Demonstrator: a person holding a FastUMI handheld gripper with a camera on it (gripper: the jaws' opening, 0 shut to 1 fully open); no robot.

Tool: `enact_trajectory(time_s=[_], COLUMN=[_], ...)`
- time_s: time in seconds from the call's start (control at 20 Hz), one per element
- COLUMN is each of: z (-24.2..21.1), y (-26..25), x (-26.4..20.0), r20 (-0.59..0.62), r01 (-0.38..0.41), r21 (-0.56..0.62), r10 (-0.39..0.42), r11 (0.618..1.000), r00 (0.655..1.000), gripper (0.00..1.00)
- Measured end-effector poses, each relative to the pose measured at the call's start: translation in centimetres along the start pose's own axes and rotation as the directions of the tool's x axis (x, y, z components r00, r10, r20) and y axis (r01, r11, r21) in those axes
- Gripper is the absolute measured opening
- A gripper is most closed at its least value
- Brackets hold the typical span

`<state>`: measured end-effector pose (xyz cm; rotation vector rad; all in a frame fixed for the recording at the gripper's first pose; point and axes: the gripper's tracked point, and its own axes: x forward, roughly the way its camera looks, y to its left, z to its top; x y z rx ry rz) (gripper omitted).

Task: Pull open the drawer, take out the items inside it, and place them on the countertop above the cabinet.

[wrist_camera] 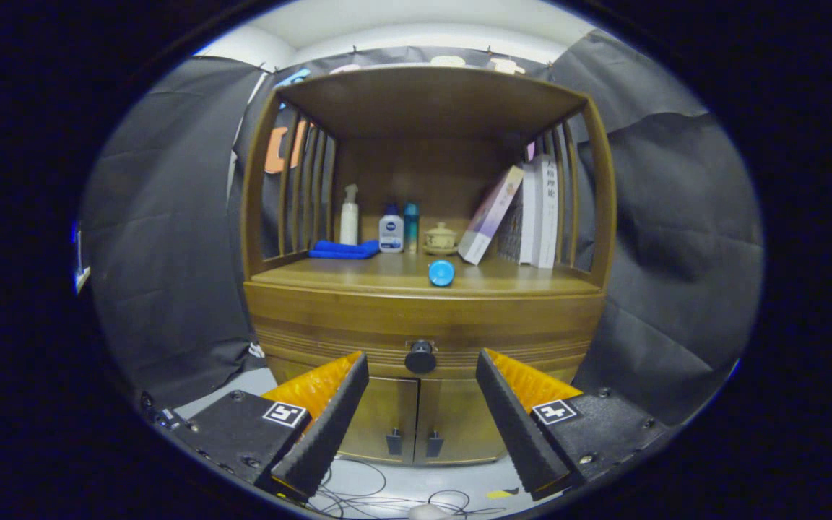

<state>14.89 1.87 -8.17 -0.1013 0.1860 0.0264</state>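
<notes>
My fingers (422,375) gape wide, holding nothing — the shut wooden drawer's round dark knob (420,357) sits at twelve o'clock between them; a small blue round object (441,273) rests on the wooden counter (358,278); any grip on the knob should be square

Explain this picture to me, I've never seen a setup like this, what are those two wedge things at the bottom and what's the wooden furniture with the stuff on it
The two wedges are the fingers of a hand-held gripper that a person carries; no robot arm is involved. The camera rides on the gripper and looks forward along the fingers, which is why the picture looks round and bulged.

The fingers are spread open and hold nothing. Between and just beyond them sits the dark round drawer knob of a wooden cabinet. The drawer looks closed.

On the countertop above it lie a folded blue cloth, a white pump bottle, two smaller bottles, a small lidded pot, a round blue object near the front edge, and some books leaning at the right. Below the drawer are two cupboard doors.
</notes>
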Motion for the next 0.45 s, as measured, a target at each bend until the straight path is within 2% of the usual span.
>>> enact_trajectory(time_s=[0.3, 0.45], z=[2.6, 4.3], y=[-0.1, 0.1], x=[-8.2, -10.9], r20=[0.065, 0.111], r01=[-0.012, -0.022], r21=[0.051, 0.016], r10=[0.009, 0.02], r11=[0.999, 1.0], r00=[0.998, 0.994], gripper=[0.99, 0.98])
